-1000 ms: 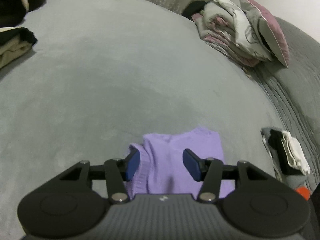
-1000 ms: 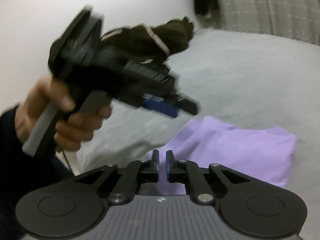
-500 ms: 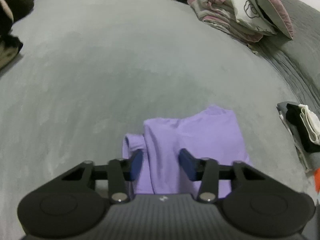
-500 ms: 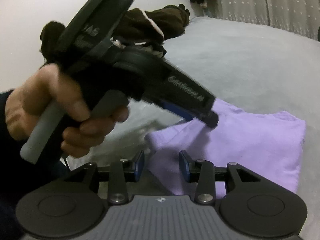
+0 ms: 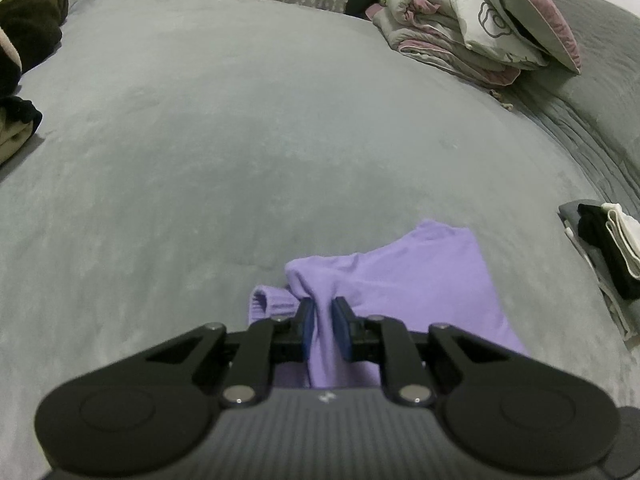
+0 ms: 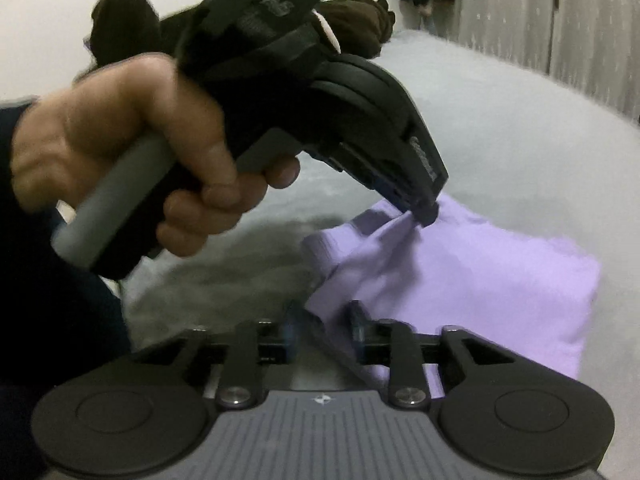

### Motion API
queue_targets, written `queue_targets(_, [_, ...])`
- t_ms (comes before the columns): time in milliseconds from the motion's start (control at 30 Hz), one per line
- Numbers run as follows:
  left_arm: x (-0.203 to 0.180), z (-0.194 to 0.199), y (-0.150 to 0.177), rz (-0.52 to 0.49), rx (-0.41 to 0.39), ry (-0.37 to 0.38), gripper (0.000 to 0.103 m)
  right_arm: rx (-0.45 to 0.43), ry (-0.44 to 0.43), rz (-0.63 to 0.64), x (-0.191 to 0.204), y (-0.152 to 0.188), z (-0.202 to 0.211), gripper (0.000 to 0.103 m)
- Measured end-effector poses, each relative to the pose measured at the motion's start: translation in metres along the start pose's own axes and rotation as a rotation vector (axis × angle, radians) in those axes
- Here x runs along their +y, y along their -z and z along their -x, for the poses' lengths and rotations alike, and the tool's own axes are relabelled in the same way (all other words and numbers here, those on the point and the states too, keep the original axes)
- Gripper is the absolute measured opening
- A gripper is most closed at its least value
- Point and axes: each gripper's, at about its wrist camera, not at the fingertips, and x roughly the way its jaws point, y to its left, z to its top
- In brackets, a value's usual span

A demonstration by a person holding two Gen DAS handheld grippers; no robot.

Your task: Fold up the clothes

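Fabric now sits between the blue pads of the left claw (image 5: 323, 322): half a second back they stood apart over the lilac garment (image 5: 420, 280), and they are closing in on a raised pleat of it near the ribbed cuff (image 5: 269, 303), with cloth pressed from both sides. In the right wrist view the same claw's tip (image 6: 424, 212) bites the cloth, which tents up toward it.

The right claw (image 6: 322, 330) is also closing, after having stood wider a moment ago. Its view is blurred by motion, but a corner of the garment's near edge lies between its pads, and they do not appear to have met the cloth fully yet; I would call that grip unconfirmed.

The garment itself lies partly folded on the grey bed (image 5: 240, 140), close in front of the person, whose left hand (image 6: 132, 152) grips the tool handle. Folded clothes (image 5: 608, 248) wait at the bed's right edge, rolled bedding (image 5: 460, 28) at the far side, dark clothing (image 5: 28, 40) to the left.

With both corners of the near edge taken, the likely next step is to lift that edge and carry it over for another fold. If the right hold is shallow, that corner may slip and leave the fold skewed.
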Motion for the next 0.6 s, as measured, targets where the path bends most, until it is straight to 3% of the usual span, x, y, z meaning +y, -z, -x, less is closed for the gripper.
queue_targets(267, [0.000,0.010,-0.004,0.014,-0.044,0.016,0.010,-0.086,-0.043,-0.062,-0.015,-0.009,0.024,0.010])
queue_targets(433, [-0.001,0.009,-0.004,0.002,-0.036,0.017,0.010,-0.038,-0.109,-0.055,-0.021,-0.001,0.022,0.010])
queue_targets(600, [-0.004,0.006,-0.004,-0.016,-0.026,0.003,0.010,-0.005,-0.099,-0.030,-0.021,-0.003,0.006,0.010])
